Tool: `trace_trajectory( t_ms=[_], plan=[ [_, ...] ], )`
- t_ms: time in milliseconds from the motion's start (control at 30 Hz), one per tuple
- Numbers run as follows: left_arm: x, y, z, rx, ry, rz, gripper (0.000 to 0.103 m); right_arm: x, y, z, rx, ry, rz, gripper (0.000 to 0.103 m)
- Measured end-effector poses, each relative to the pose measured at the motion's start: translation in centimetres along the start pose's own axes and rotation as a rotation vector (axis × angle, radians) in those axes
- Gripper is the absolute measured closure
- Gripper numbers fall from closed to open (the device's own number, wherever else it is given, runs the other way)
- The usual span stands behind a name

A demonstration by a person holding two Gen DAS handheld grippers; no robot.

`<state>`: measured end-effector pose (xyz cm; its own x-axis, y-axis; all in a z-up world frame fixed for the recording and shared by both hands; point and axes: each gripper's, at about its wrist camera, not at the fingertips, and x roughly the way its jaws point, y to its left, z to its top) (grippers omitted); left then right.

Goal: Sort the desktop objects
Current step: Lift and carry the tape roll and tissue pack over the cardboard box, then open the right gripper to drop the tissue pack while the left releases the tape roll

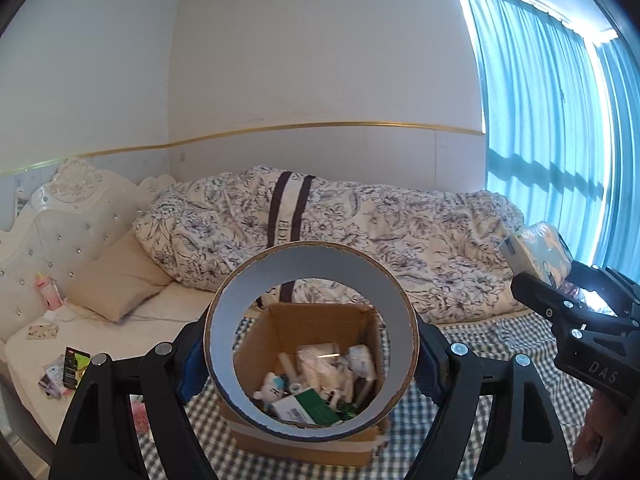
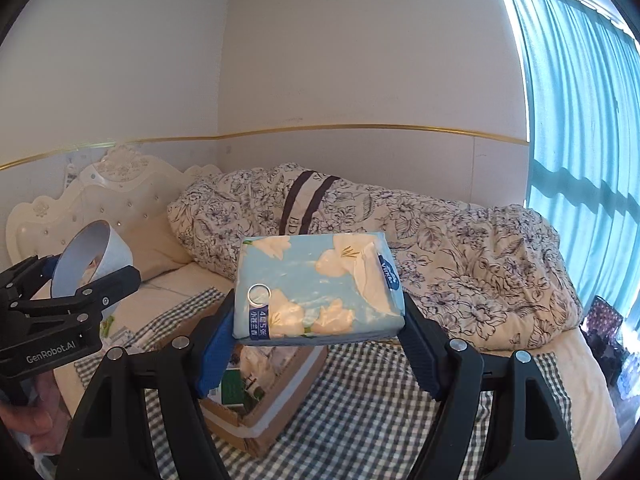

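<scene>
Left gripper (image 1: 312, 340) closed on a tape roll (image 1: 310, 264), blue pads (image 1: 192, 364) pressed against its outer wall on both sides; roll held on edge, its opening facing the camera. Through that opening, an open cardboard box (image 1: 320, 316) below on the checked cloth (image 1: 460, 400) of the bed (image 1: 100, 340), holding a jumble of small items: white wrapped packets, a small white figure, a green-and-white carton. Same gripper (image 2: 94, 280) seen from the right wrist view at left, a hand (image 2: 28, 416) under its handle, roll (image 2: 92, 260) raised above the bed's near left edge.

Right gripper (image 2: 318, 330) clamped on a light blue tissue pack (image 2: 316, 284) printed with white flowers, gripped flat across its short sides, held in the air over the box (image 2: 256, 420). From the left wrist view, that gripper (image 1: 560, 280) at far right with the pack (image 1: 536, 252) projecting from it.

Rumpled floral duvet (image 1: 360, 220) along the bed's far edge, beige pillow (image 1: 116, 276) by the white headboard (image 1: 60, 216), a few packets (image 1: 64, 372) near the bed's left edge. Teal curtains (image 1: 552, 120) at right.
</scene>
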<state>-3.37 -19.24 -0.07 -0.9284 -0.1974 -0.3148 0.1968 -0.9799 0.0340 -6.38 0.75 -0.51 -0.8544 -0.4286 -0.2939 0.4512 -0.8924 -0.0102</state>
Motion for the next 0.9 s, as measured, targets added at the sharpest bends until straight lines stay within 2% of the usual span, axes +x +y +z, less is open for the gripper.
trace_trajectory(
  t_ms=[333,633,900],
  plan=[
    [3.3,2.5,-0.6,-0.018,0.031,0.019,0.02,3.9,2.2,0.4,-0.035,0.034,0.04,0.029],
    [7.8,5.4,-2.4,-0.057,0.106,0.046,0.02,8.8,3.9,-1.0,-0.06,0.094,0.072,0.029],
    [12.1,7.3,-4.0,-0.085,0.192,0.04,0.02,13.2,5.5,-2.1,-0.084,0.146,0.111,0.029]
  ],
)
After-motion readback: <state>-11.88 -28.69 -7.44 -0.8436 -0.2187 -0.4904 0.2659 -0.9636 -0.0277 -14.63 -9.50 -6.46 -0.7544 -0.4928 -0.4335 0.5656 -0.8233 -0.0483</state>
